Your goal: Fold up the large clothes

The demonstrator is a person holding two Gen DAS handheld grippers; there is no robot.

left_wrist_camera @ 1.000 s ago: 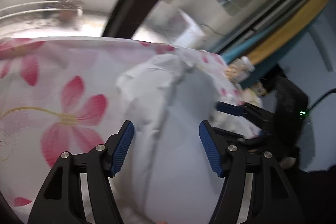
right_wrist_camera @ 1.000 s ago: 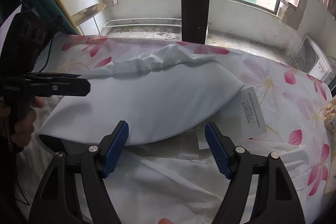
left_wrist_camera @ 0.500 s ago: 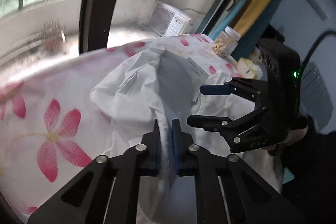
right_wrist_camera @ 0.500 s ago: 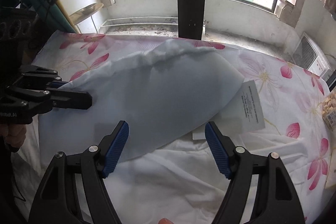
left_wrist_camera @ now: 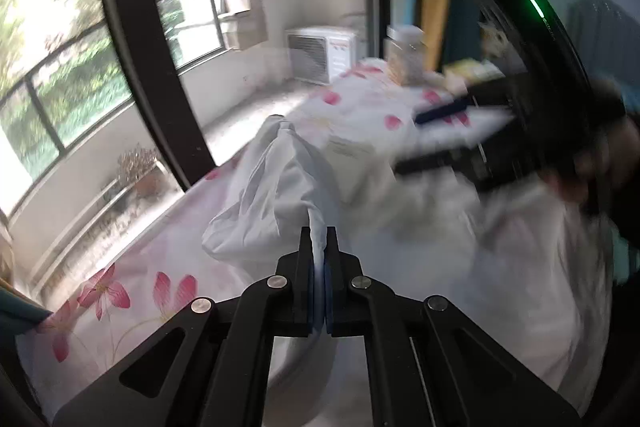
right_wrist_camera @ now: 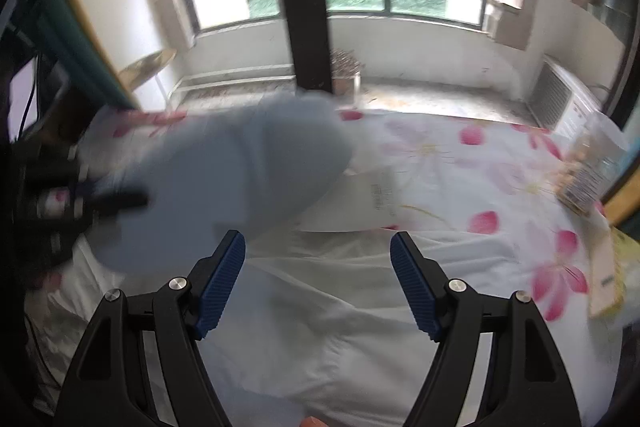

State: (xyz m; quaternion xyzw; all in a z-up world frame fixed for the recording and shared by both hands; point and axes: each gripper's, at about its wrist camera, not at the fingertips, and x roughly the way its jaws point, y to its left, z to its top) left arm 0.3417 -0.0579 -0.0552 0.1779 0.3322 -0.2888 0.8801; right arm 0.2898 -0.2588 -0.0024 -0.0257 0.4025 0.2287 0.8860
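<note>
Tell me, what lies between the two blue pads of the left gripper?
In the left wrist view, the left gripper has just closed on a fold of the white garment, so only that cloth lies between the pads.

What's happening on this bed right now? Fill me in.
A person is folding a large white garment spread on a flowered sheet, with a handheld gripper in each hand. The left gripper has its jaws shut on a fold of the cloth and holds that part raised off the bed. The right gripper hangs over the flat part of the garment with its jaws open and nothing between them. A paper tag lies beside the lifted fold.
</note>
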